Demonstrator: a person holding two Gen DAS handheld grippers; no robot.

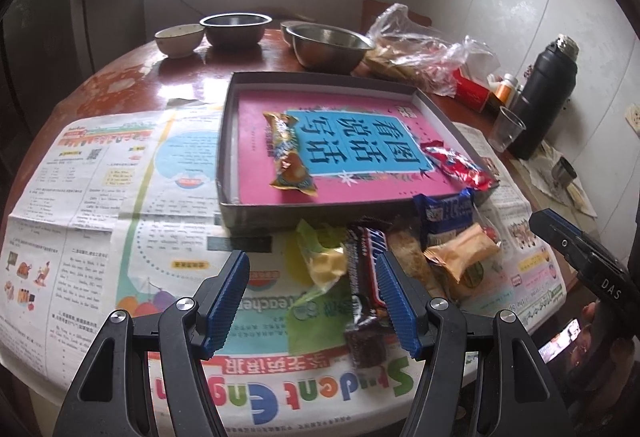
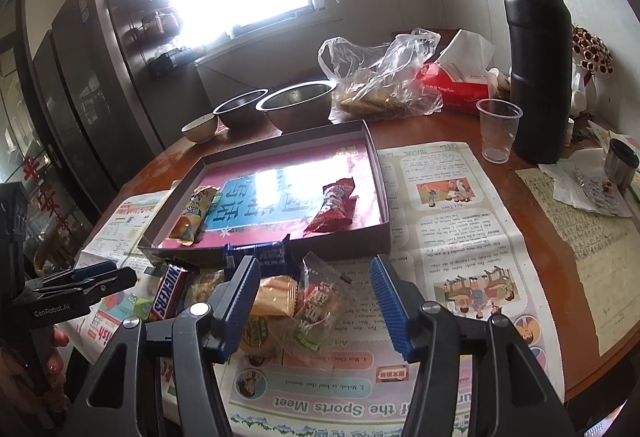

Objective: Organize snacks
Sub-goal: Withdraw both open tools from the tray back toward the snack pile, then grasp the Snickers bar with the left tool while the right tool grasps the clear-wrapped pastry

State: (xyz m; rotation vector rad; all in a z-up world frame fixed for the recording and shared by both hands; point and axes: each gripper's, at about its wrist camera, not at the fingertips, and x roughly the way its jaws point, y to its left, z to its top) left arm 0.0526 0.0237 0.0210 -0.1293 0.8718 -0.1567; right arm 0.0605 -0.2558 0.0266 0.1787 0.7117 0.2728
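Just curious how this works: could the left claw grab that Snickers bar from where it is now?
Probably yes. The left claw is open, and the Snickers bar lies on top of the pile between its fingers, with nothing covering it. The green packet beside it might get caught too.

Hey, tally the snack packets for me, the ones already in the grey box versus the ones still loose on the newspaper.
In the grey cardboard box: 2 (orange-yellow wrapped bar, red wrapped bar).
Loose on the newspaper, as far as I can separate them: 6, including the brown Snickers bar and dark blue packet.
Total: 8
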